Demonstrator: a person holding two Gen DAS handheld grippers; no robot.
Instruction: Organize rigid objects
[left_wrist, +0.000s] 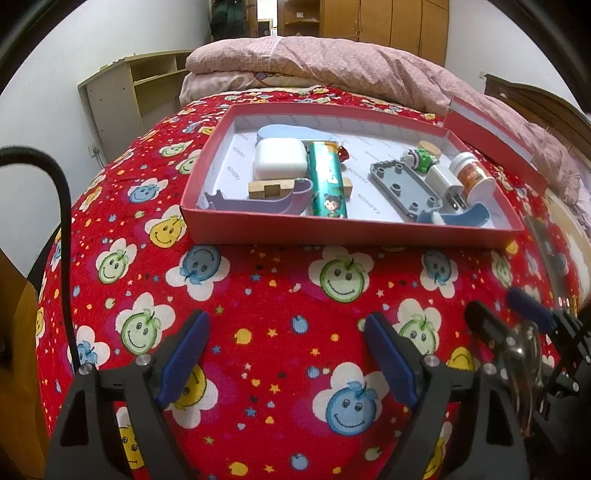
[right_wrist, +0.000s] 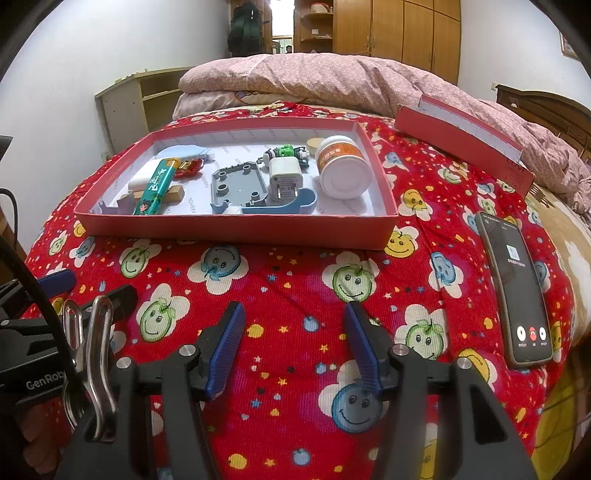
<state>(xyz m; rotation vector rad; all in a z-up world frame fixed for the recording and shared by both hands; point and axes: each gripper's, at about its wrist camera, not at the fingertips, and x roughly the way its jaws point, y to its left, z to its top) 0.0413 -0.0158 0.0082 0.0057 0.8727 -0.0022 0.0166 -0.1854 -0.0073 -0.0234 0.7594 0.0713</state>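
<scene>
A shallow red box (left_wrist: 332, 230) (right_wrist: 236, 230) lies on the red smiley bedspread. In it are a green toothpaste tube (left_wrist: 327, 181) (right_wrist: 154, 190), a white case (left_wrist: 279, 161), a wooden block (left_wrist: 263, 189), a grey toy plate (left_wrist: 404, 186) (right_wrist: 238, 186), a white charger plug (left_wrist: 445, 184) (right_wrist: 284, 175), a white pill jar (left_wrist: 474, 179) (right_wrist: 341, 166) on its side, a green toy figure (left_wrist: 421, 158) (right_wrist: 284, 152) and blue curved pieces (left_wrist: 460, 218) (right_wrist: 284, 206). My left gripper (left_wrist: 286, 350) and right gripper (right_wrist: 295, 339) are open and empty above the bedspread, short of the box.
The box lid (left_wrist: 491, 138) (right_wrist: 461, 146) lies behind and right of the box. A phone (right_wrist: 515, 291) with a lit screen lies right of my right gripper. A pink quilt (left_wrist: 332, 62) is piled at the back. A wooden shelf (left_wrist: 125, 96) stands by the left wall.
</scene>
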